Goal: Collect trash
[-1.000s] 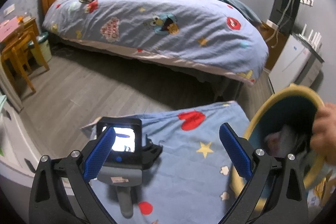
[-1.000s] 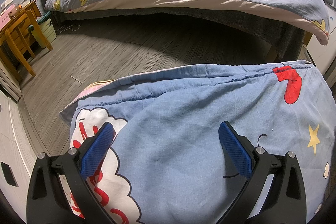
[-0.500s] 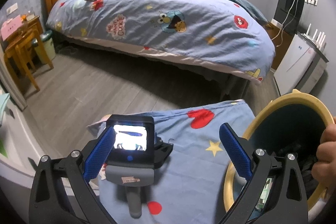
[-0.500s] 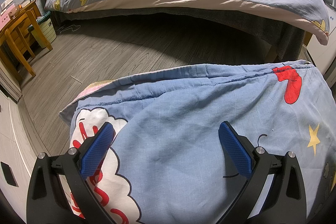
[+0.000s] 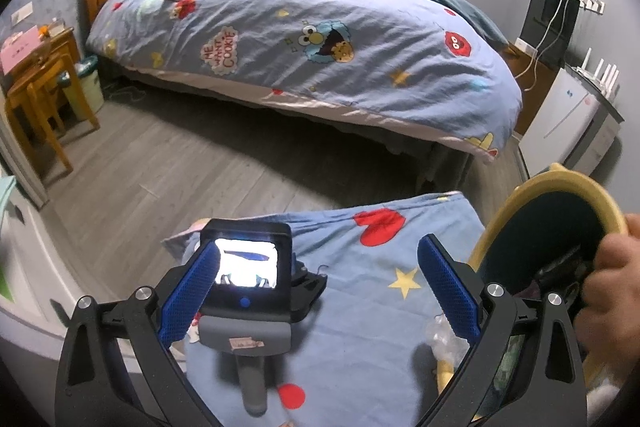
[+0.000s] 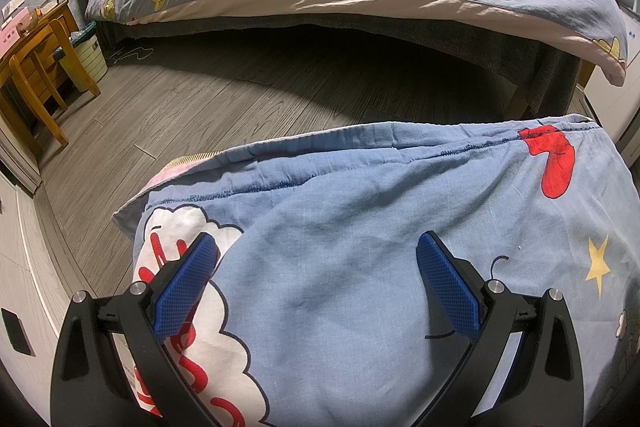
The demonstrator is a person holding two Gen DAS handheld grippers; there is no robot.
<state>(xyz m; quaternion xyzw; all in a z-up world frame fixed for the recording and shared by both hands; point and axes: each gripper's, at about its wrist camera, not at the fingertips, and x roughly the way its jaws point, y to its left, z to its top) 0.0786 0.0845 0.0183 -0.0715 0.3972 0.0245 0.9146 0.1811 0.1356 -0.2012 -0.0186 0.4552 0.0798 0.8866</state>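
Trash bin (image 5: 516, 203): yellow-rimmed, tilted, held by hand (image 5: 612, 291) | left gripper (image 5: 316, 291): jaws apart, empty | right gripper (image 6: 316, 287): jaws apart, over blue cloth (image 6: 360, 227)

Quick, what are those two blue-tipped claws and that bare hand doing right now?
Left gripper: open, empty.
Right gripper: open, empty.
Bare hand: gripping the yellow-rimmed bin.

Left view raised and pulled back since a second ago; more bed (image 5: 304, 39) visible. Yellow-rimmed bin (image 5: 560, 211) tipped further, white trash inside gone from sight. Hand (image 5: 612, 291) lower on rim.
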